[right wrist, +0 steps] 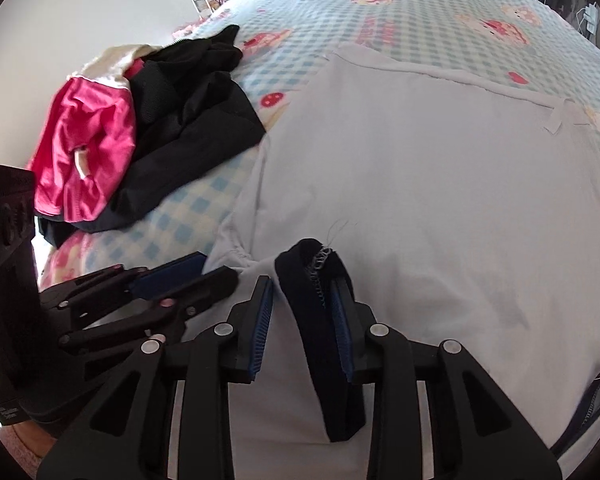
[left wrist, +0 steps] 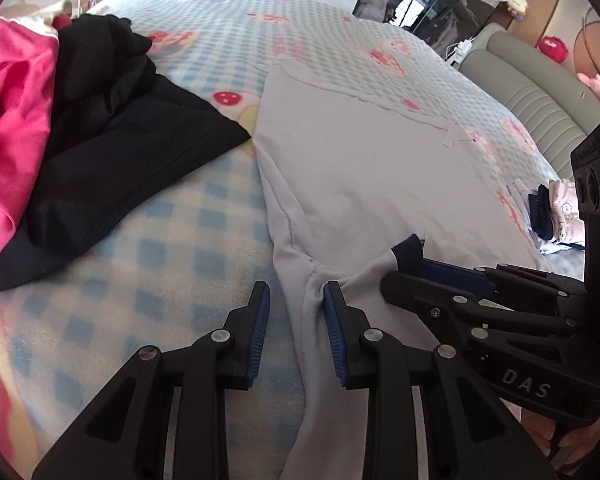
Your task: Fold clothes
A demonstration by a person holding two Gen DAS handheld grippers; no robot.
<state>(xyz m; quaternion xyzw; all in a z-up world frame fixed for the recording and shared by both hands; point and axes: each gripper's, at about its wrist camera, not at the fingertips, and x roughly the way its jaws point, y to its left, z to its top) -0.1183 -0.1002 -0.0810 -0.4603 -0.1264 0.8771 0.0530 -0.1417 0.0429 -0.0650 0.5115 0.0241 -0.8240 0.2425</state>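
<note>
A pale grey garment (left wrist: 364,160) lies spread on the checked bed; it fills the right wrist view (right wrist: 440,184). Its dark navy collar (right wrist: 320,280) is at the near edge. My left gripper (left wrist: 296,296) is open, its jaws apart over the garment's near left seam, with a fold of cloth against the right pad (left wrist: 334,320). My right gripper (right wrist: 304,296) is open, with the navy collar draped between its jaws against the right pad (right wrist: 342,320). The right gripper shows in the left wrist view (left wrist: 404,276), and the left gripper in the right wrist view (right wrist: 216,268). They sit side by side.
A black garment (left wrist: 112,140) and a pink one (left wrist: 8,120) are piled at the left of the bed (left wrist: 160,248). Folded clothes (left wrist: 548,216) sit at the right edge. A padded headboard (left wrist: 532,96) is at the far right.
</note>
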